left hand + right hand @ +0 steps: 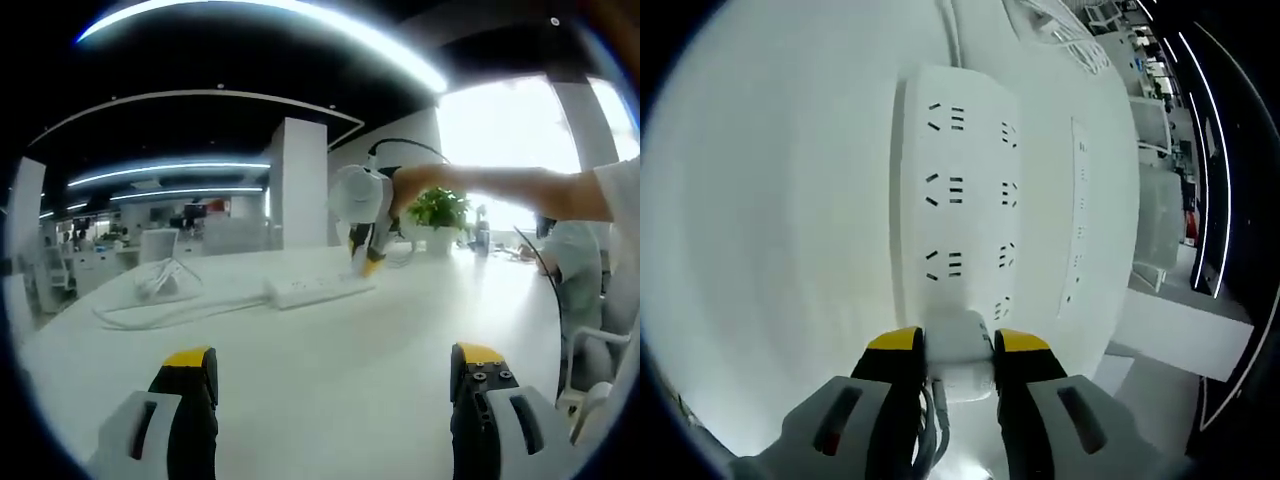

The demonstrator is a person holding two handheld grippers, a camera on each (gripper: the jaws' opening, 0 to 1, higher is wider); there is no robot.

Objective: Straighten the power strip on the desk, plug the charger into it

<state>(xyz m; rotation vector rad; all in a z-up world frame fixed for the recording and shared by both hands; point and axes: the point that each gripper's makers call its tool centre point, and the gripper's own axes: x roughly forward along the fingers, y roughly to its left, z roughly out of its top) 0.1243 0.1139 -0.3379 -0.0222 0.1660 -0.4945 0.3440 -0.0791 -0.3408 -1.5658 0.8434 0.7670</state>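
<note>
A white power strip [318, 288] lies on the white desk [330, 380], its cord [150, 305] trailing off to the left. My left gripper [335, 372] hangs open over bare desk, well short of the strip. A person's hand brings my right gripper [363, 258] down onto the strip's right end. In the right gripper view the strip [960, 180] runs away from me with its sockets facing up. My right gripper [958, 345] is shut on a white charger [962, 362] at the strip's near end. Whether its pins are in a socket is hidden.
A potted plant [438, 210] stands at the desk's far side behind the right gripper. A person's sleeve and body [590, 250] are at the right edge. The charger's thin cable [936, 425] runs down between my right jaws. Office desks and chairs [90, 262] lie beyond.
</note>
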